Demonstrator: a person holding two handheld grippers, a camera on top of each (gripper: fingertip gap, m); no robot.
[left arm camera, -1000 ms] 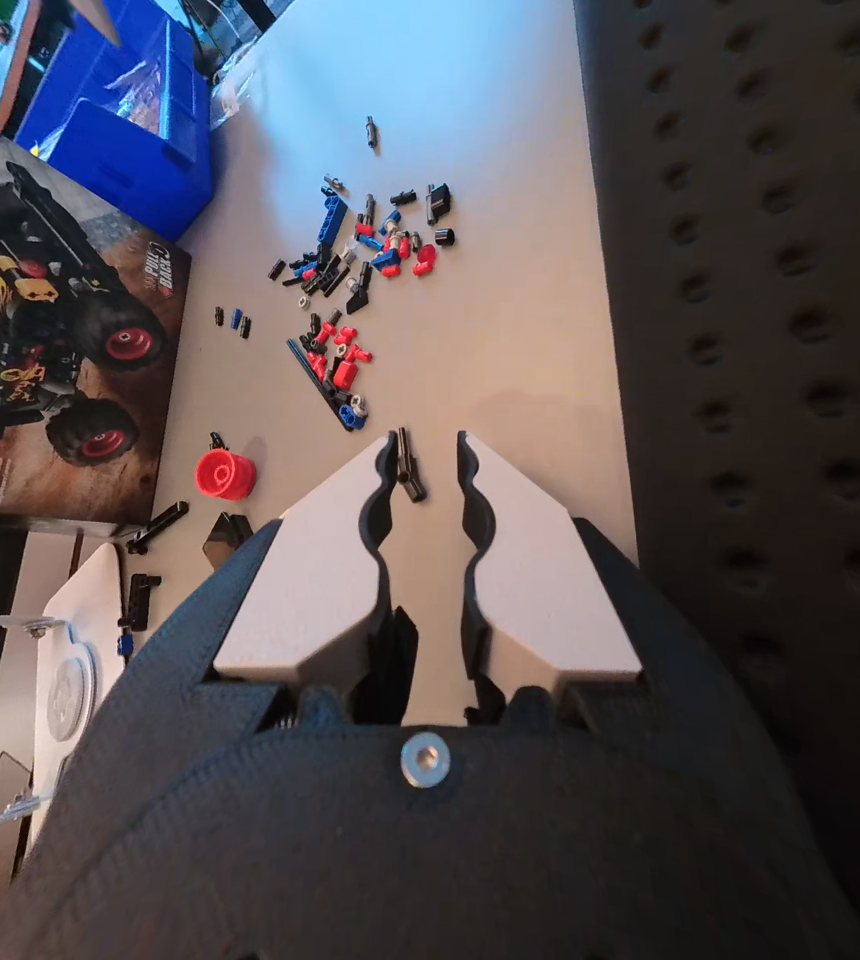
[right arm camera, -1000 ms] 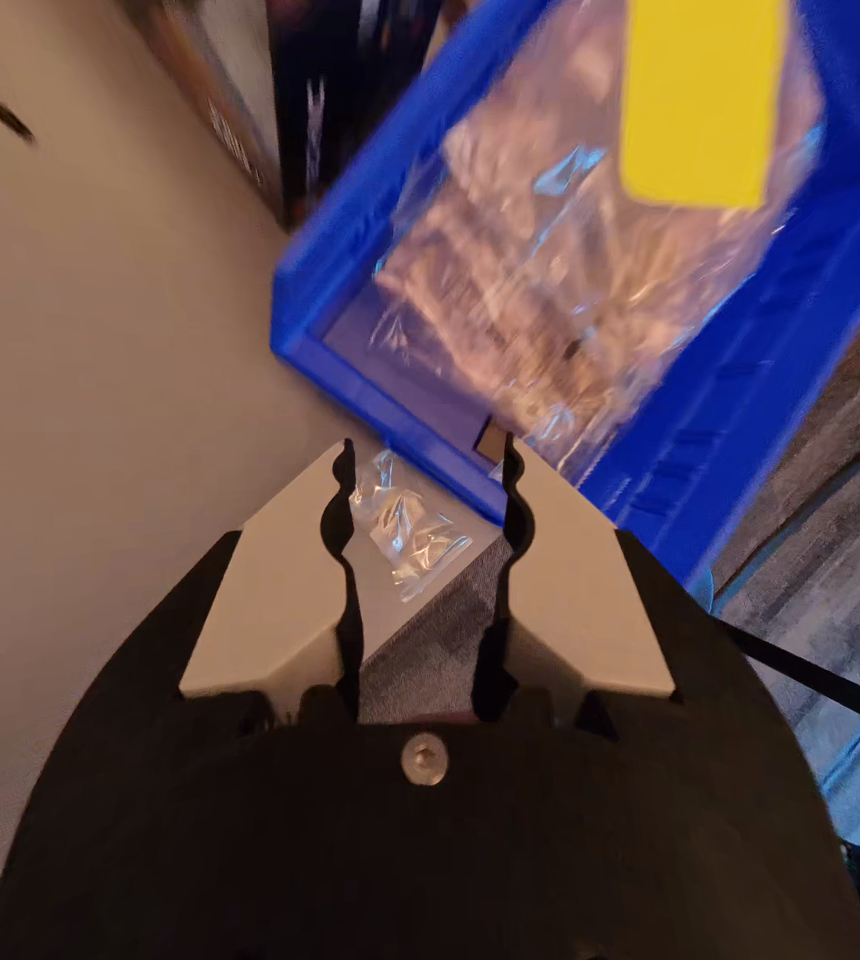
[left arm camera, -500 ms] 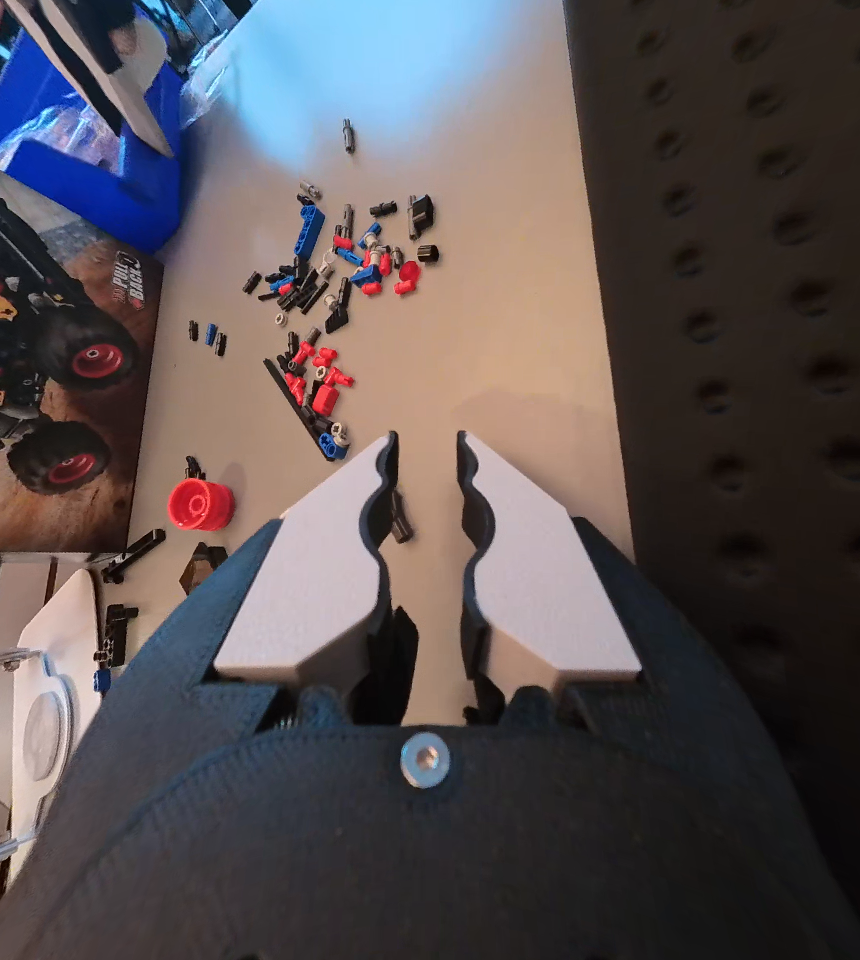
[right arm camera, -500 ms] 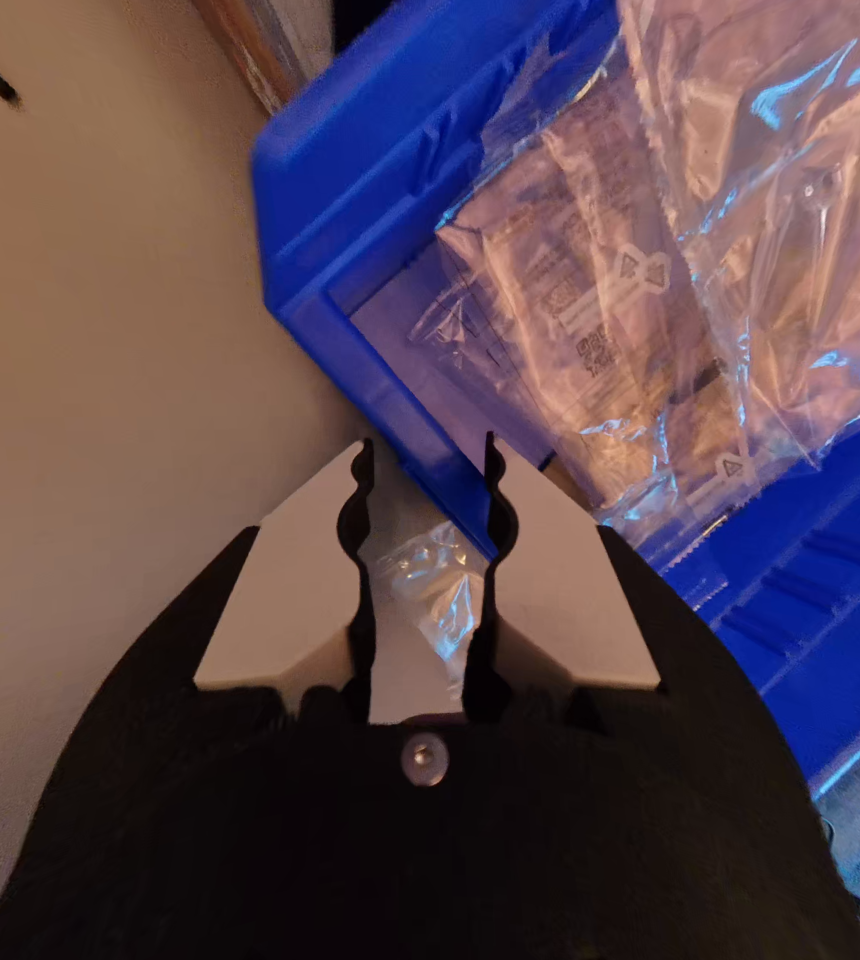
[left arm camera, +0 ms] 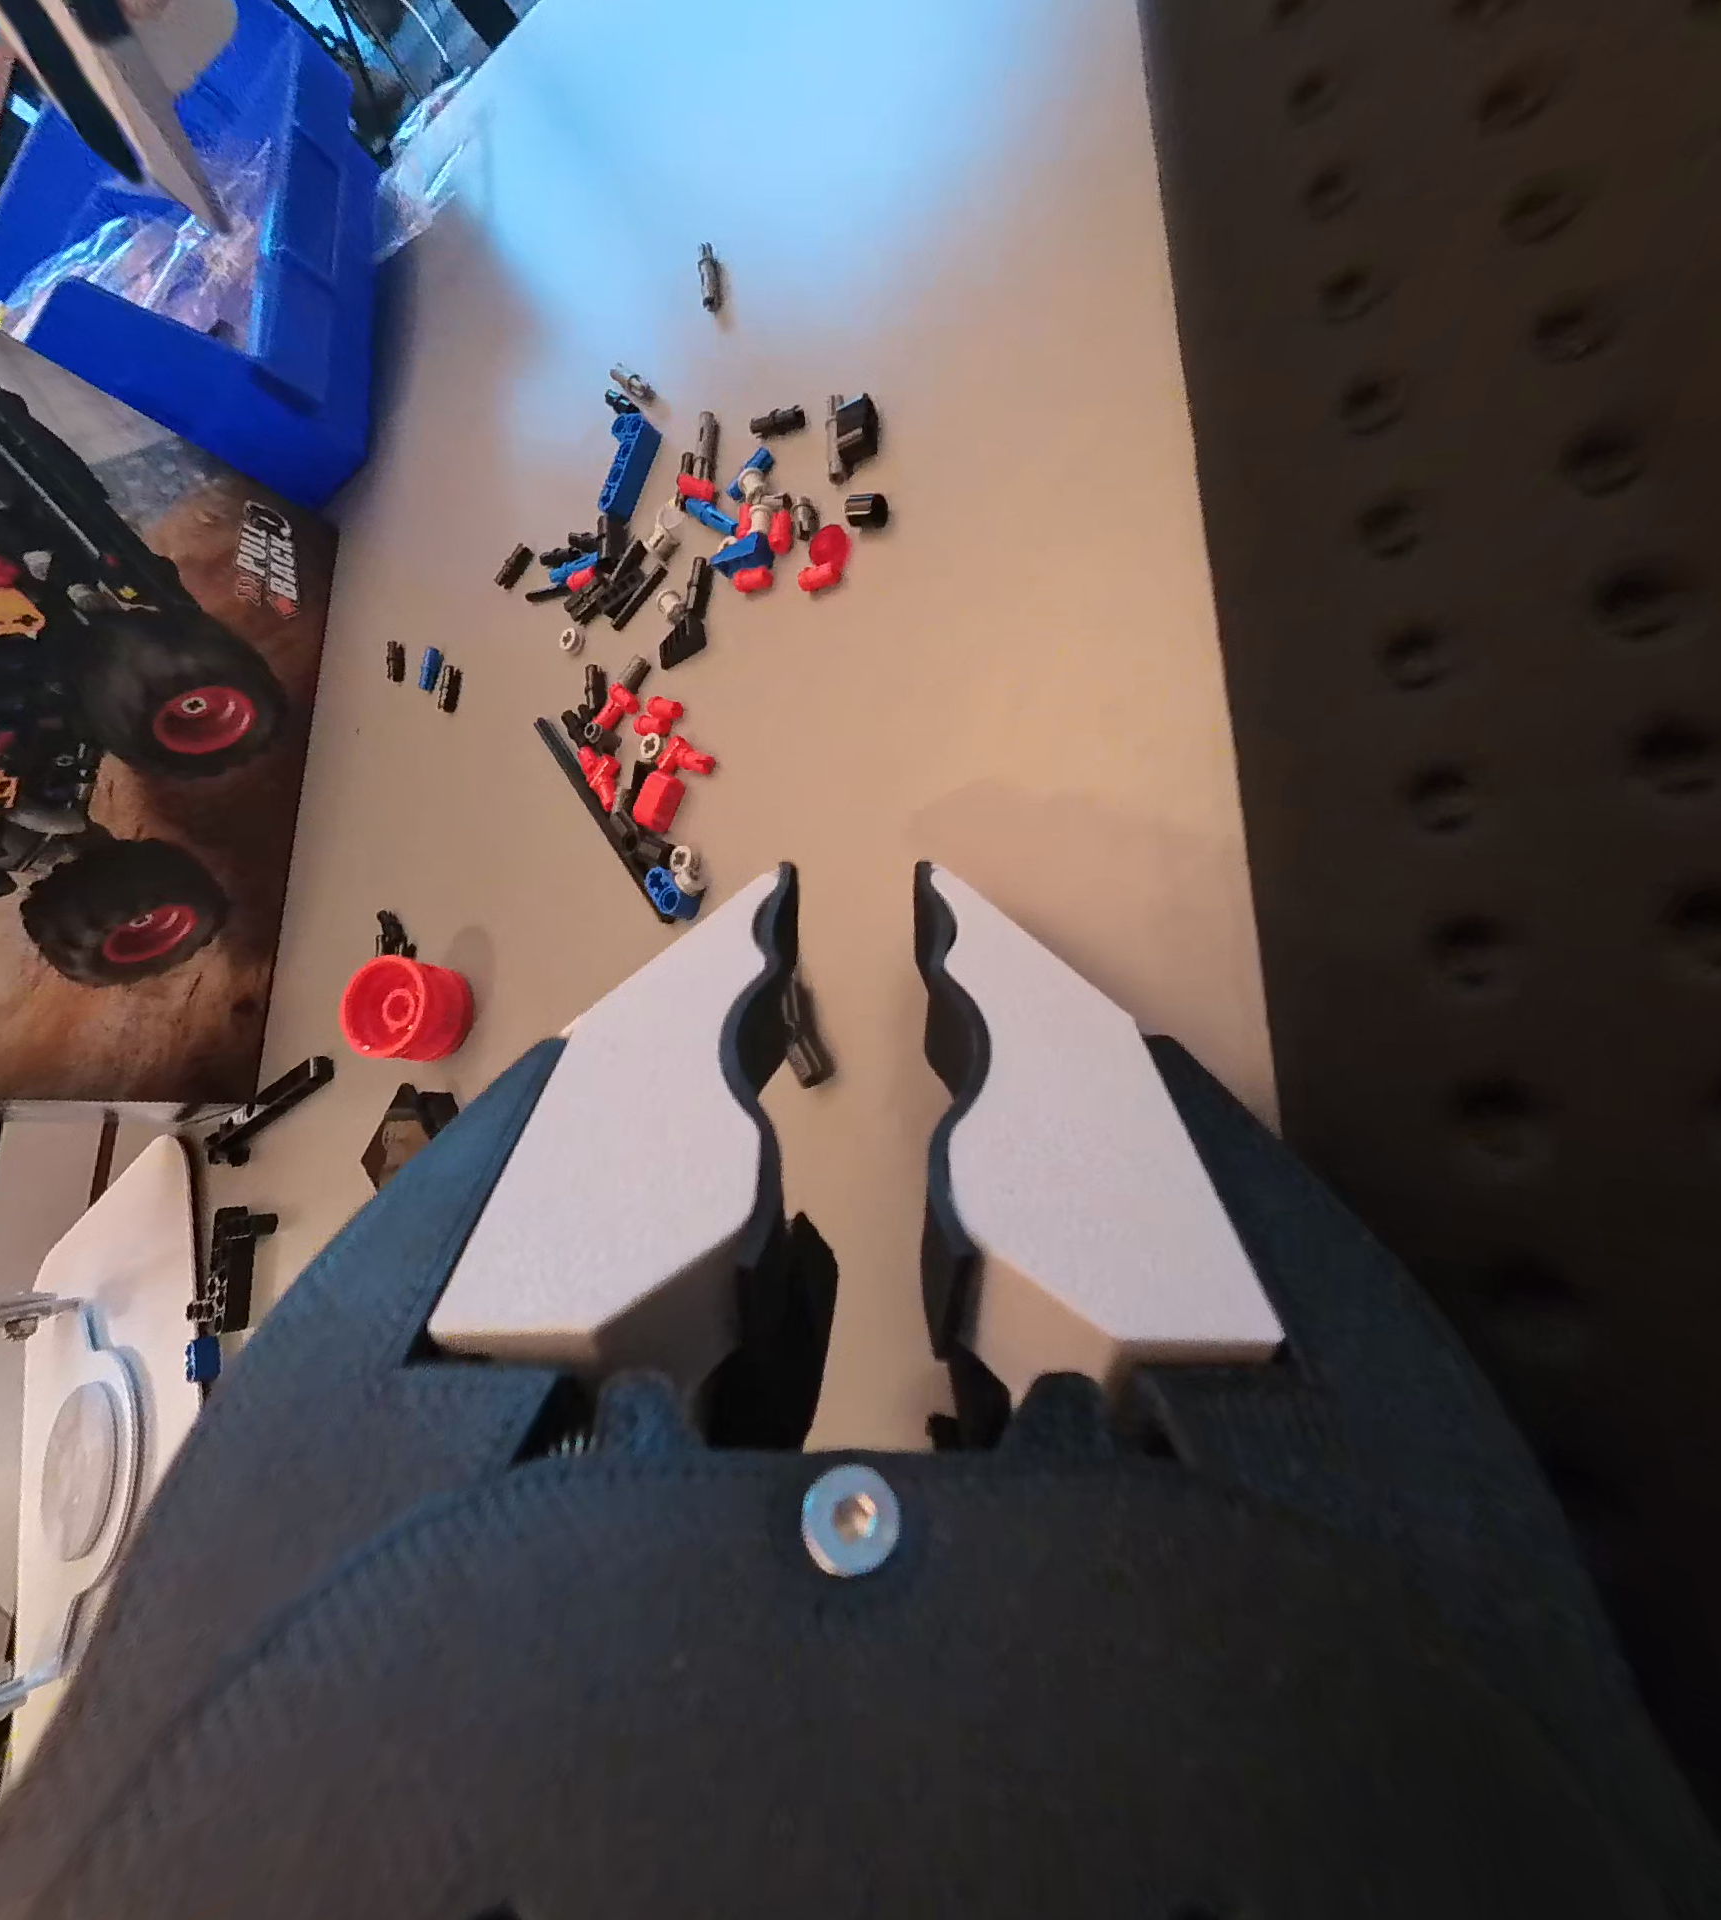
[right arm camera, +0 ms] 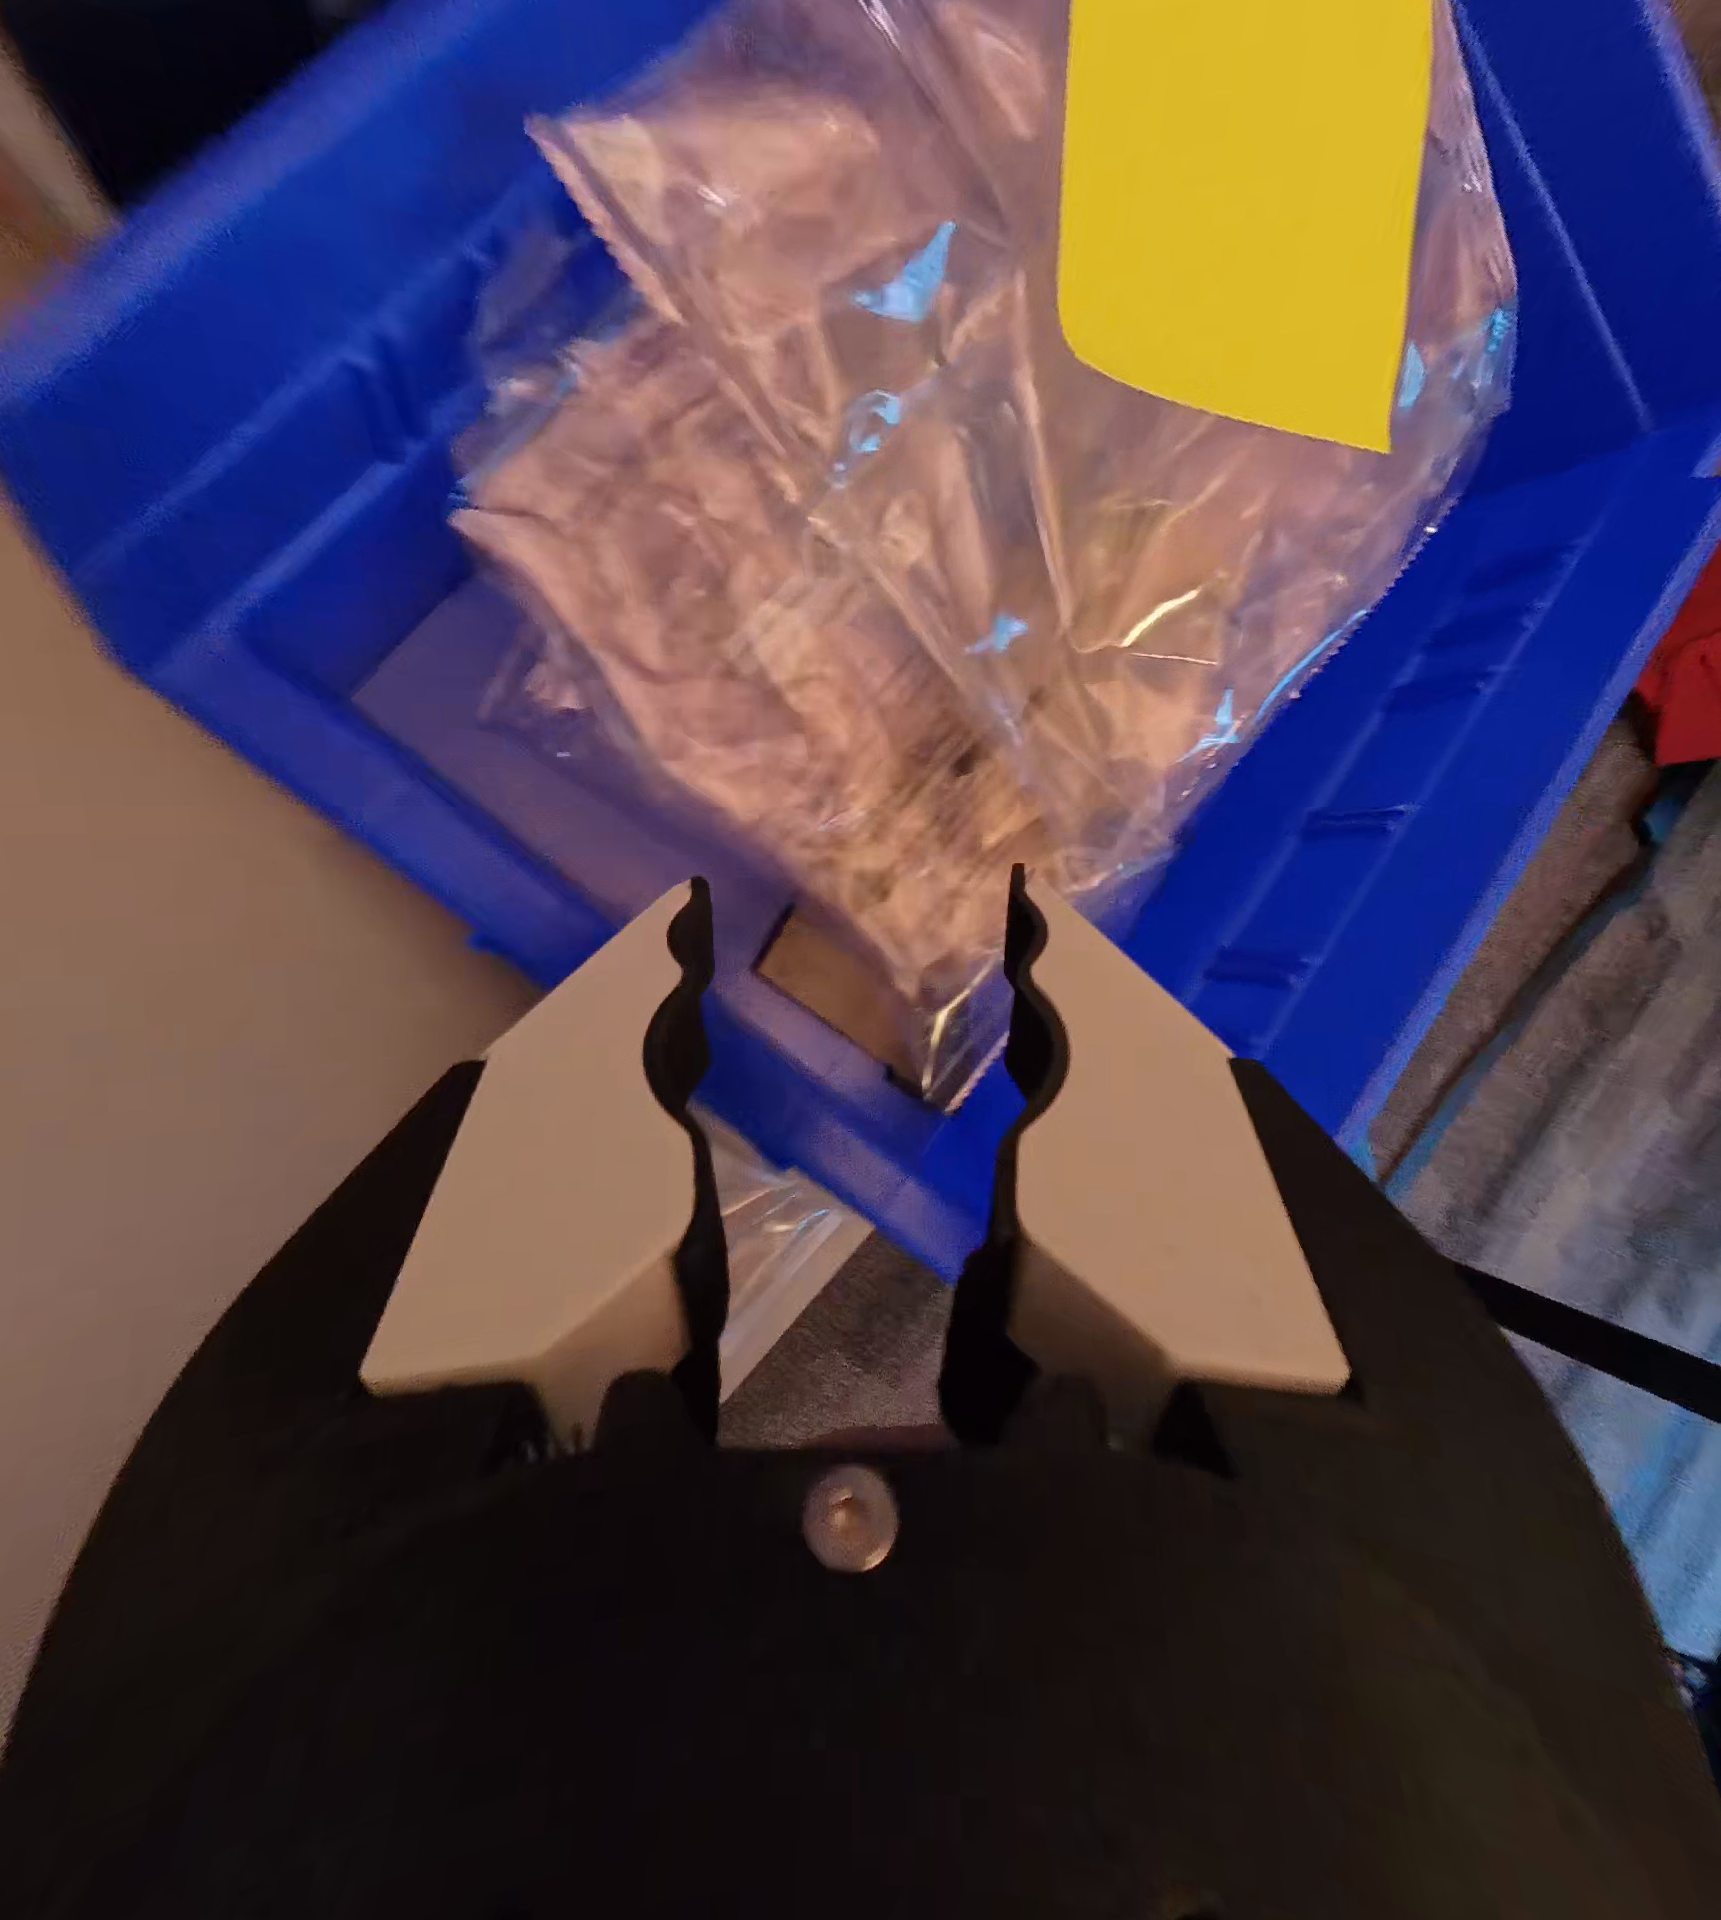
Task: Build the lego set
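Note:
Loose red, blue and black lego pieces [left arm camera: 669, 644] lie scattered on the beige table [left arm camera: 991, 644]. A red wheel hub [left arm camera: 406, 1008] sits to the left. My left gripper [left arm camera: 854, 883] is open above the table, with a small black pin [left arm camera: 802, 1039] lying between its fingers, close to the left one. My right gripper [right arm camera: 851, 894] is open and empty over the near corner of a blue bin [right arm camera: 295, 540] that holds clear plastic bags [right arm camera: 887, 582] and a yellow sheet [right arm camera: 1240, 208]. The right gripper also shows far off in the left wrist view [left arm camera: 129, 114].
The lego box [left arm camera: 77, 727] with a truck picture lies left of the pieces, with the blue bin [left arm camera: 243, 343] behind it. A dark perforated panel [left arm camera: 1510, 727] runs along the table's right side. A white stand [left arm camera: 97, 1382] sits near left. A small clear bag [right arm camera: 762, 1236] lies by the bin. My right fingertips sit around 50 cm from my left ones.
The left gripper has moved forward over the black pin, which now lies deeper between its fingers. The right gripper swung over the bin, narrowed, then widened again.

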